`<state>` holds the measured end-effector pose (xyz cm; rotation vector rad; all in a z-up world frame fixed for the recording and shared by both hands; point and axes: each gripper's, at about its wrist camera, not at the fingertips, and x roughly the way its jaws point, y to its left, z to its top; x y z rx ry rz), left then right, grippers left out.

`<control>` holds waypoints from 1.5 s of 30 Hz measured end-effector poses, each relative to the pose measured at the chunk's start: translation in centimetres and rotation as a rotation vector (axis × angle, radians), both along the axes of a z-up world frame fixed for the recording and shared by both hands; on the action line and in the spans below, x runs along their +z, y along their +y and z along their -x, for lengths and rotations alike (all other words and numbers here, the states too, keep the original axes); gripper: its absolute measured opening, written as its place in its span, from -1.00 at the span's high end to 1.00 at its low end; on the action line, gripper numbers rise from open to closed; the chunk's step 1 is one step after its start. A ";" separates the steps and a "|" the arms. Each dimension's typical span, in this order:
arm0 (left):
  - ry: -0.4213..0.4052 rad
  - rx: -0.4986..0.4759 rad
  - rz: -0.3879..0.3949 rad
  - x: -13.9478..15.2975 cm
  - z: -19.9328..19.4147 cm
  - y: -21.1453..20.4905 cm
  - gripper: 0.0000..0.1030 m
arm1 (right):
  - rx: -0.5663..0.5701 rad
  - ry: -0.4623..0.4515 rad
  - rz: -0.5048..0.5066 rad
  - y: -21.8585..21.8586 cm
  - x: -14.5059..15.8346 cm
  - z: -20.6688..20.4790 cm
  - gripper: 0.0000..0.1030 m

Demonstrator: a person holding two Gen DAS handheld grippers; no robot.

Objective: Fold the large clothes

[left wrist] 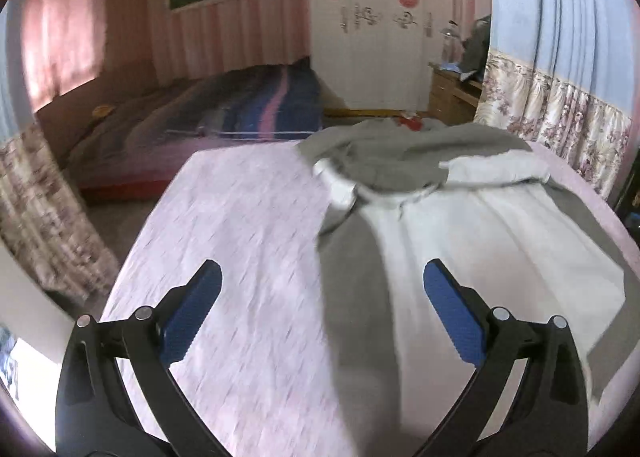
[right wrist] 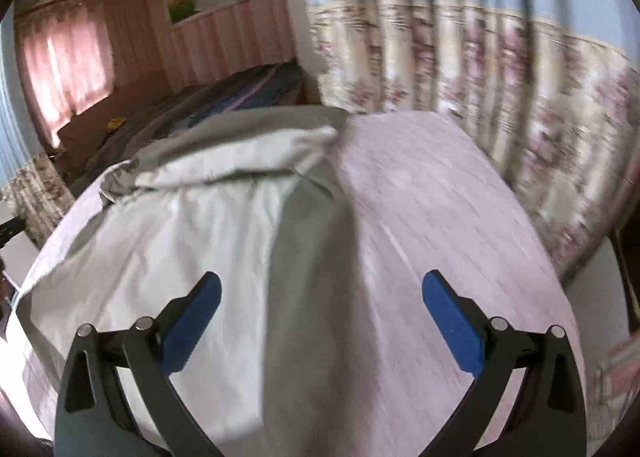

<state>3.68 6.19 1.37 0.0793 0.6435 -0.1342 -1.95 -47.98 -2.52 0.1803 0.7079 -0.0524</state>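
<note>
Your left gripper (left wrist: 322, 277) is spread wide and holds nothing; its blue pads (left wrist: 192, 313) hang above the table (left wrist: 240, 257), straddling the left edge of the garment (left wrist: 460, 257). Your right gripper (right wrist: 320, 289) is likewise spread and empty, straddling the garment's right edge (right wrist: 312, 257).

The garment is a large grey-and-white top, lying spread across the pink-covered table between both grippers. Its upper part is bunched in a heap at the far end, with a white sleeve or collar band (left wrist: 340, 185) turned over on itself.

Handling, as judged from the folds: the cloth is soft, light and limp. It will drape and sag when lifted and will not hold a crease unaided. Expect it to slide a little on the table cover.

Where to grip: pinch the grey side edges, one per gripper, taking the full thickness so no layer slips free. Straighten the bunched far end before folding.

Surroundings: a flowered curtain (right wrist: 480, 77) hangs close beyond the table's right and far sides. A bed (left wrist: 220, 113) stands well apart to the left, a wardrobe (left wrist: 380, 37) beyond. Nothing else lies on the table near the garment. Both views are blurred, so fine detail is uncertain.
</note>
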 end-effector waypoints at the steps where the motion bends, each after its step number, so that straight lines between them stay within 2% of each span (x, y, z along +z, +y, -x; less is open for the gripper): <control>1: -0.003 0.008 -0.006 -0.4 1.4 0.3 -0.94 | -0.012 0.004 -0.005 0.1 -0.3 0.8 -0.95; 5: -0.005 0.022 -0.006 -2.1 6.0 0.6 -0.94 | -0.039 -0.019 -0.062 0.7 -0.8 4.9 -0.95; 7: 0.011 0.006 0.033 -3.2 7.8 0.4 -0.94 | -0.043 -0.028 -0.075 1.2 -1.0 6.3 -0.95; 12: 0.037 -0.009 0.031 -5.5 10.3 -0.9 -0.94 | -0.041 -0.037 -0.047 3.6 -0.7 10.9 -0.95; 16: 0.042 0.016 0.040 -6.0 12.5 -1.1 -0.94 | -0.013 -0.043 -0.022 5.0 -0.6 14.1 -0.95; 20: 0.056 0.034 0.043 -6.3 14.1 -1.2 -0.94 | 0.000 -0.023 -0.040 5.7 -1.7 16.1 -0.95; 26: 0.085 0.047 0.002 -8.0 14.1 -1.8 -0.94 | 0.000 -0.002 -0.040 5.7 -3.0 15.8 -0.95; 31: 0.153 0.042 0.018 -9.9 12.2 -2.1 -0.94 | -0.005 0.034 -0.055 5.2 -4.4 14.2 -0.95; 34: 0.166 0.035 -0.013 -10.4 10.9 -3.1 -0.94 | 0.014 0.052 -0.049 5.6 -5.1 13.1 -0.95; 36: 0.210 -0.001 -0.054 -10.7 10.0 -4.3 -0.94 | 0.027 0.061 -0.050 6.0 -5.4 12.2 -0.95; 39: 0.202 -0.064 -0.112 -9.7 9.6 -6.1 -0.94 | 0.068 0.069 -0.047 7.4 -5.4 11.0 -0.93; 42: 0.165 -0.101 -0.132 -9.0 9.0 -7.6 -0.94 | 0.106 0.059 -0.013 9.1 -5.0 10.2 -0.27; 43: 0.167 -0.101 -0.106 -9.1 8.6 -7.6 -0.94 | 0.121 0.050 0.001 9.6 -4.8 10.0 0.08; 44: 0.178 -0.100 -0.072 -9.2 8.2 -7.5 -0.85 | 0.133 0.042 0.010 9.9 -4.5 9.8 0.19; 45: 0.188 -0.102 -0.022 -9.3 7.8 -7.3 -0.67 | 0.142 0.043 0.011 9.9 -4.4 9.7 0.22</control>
